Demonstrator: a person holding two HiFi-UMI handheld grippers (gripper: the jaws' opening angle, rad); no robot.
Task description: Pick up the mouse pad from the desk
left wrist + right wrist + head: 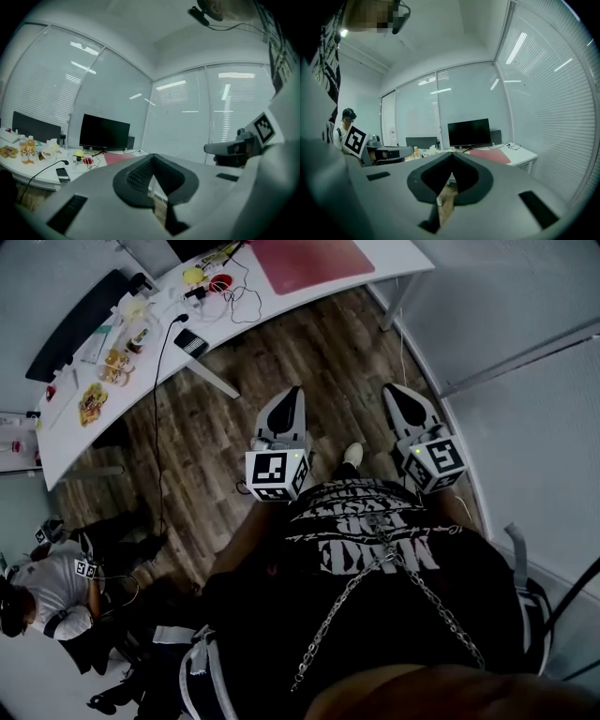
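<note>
The red mouse pad [309, 261] lies flat on the white desk [281, 301] at the far end, in front of a black monitor [104, 132]. It shows as a red patch [117, 158] in the left gripper view and again as a red patch [492, 156] in the right gripper view. My left gripper [295, 392] and right gripper [392, 388] are side by side over the wooden floor, well short of the desk and pointing at it. Both are shut with nothing held: the left gripper [152, 155] and the right gripper [451, 153] have their jaws meeting.
On the desk lie a phone [191, 341], tangled cables [234, 298], bottles and snack packs [112, 362]. A desk leg [211, 378] slants to the floor. Glass walls with blinds stand behind and to the right. A person [47, 592] sits at lower left.
</note>
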